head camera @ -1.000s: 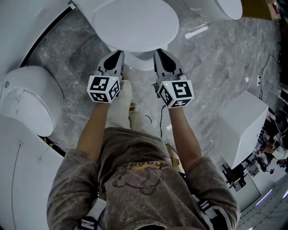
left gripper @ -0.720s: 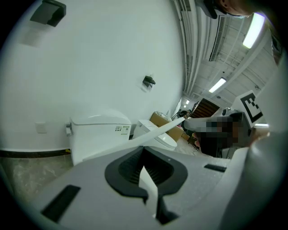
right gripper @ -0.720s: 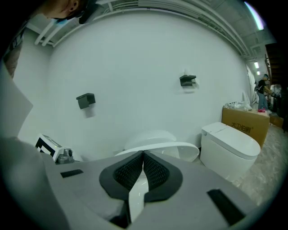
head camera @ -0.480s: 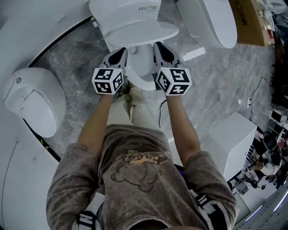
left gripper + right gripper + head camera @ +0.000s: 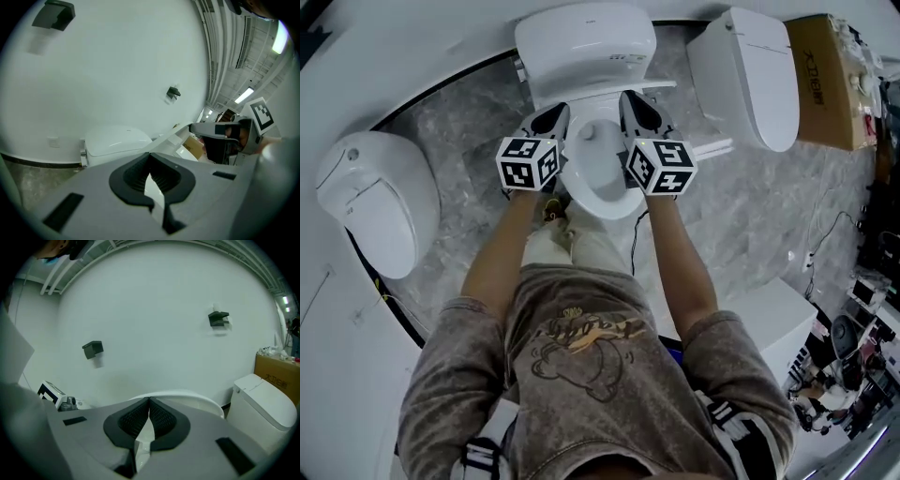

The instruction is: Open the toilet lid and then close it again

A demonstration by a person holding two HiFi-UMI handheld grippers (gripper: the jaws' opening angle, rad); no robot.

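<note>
White toilet lid is tipped part way up over the open toilet bowl. The left hand-held gripper and the right hand-held gripper are one on each side, with their tips by the lid's front edge. Both are squeezed tight with nothing in them.

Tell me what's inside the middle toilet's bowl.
Only bare white porcelain shows inside the bowl. The left gripper and right gripper cover its sides, so those parts cannot be seen.
</note>
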